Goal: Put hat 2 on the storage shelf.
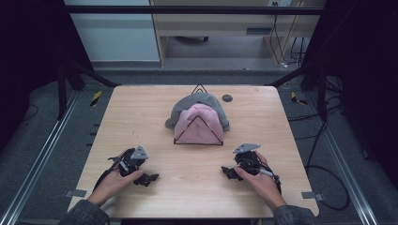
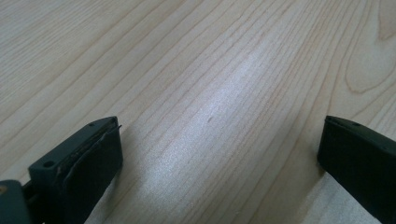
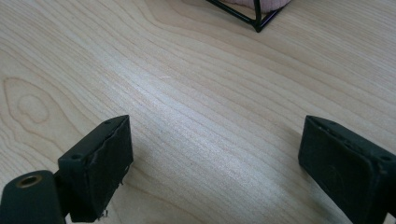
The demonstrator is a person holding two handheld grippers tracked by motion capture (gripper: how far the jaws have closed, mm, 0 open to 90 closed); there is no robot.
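The person's forearms come in over the near edge of the table [image 1: 141, 101], a pale wooden top with rounded corners, and each hand rests a gripper on the wood close to that edge. The left gripper [image 1: 149, 178] sits toward the near left corner with its jaws spread wide and nothing between them; in the left gripper view [image 2: 219, 154] bare wood grain lies between the two black pads. The right gripper [image 1: 228, 173] sits toward the near right corner, likewise released and holding nothing; in the right gripper view [image 3: 215, 158] its jaws stand well apart over bare wood.

The things nearest both grippers are two knitted hats on a black wire stand [image 1: 198, 130], set on the table's centre line and closer to the far edge. The grey hat [image 1: 188, 105] lies behind and partly under the pink hat [image 1: 199, 123], which drapes over the stand's front triangle. The stack lies ahead of both grippers and between them, well apart from each, at roughly even reach. The right gripper view catches a corner of the stand [image 3: 257, 21] at its top edge, so that gripper seems already angled toward it. Both hats look soft and slumped, rounded at the crown, with the pink one's edge hanging near the stand's base bar.
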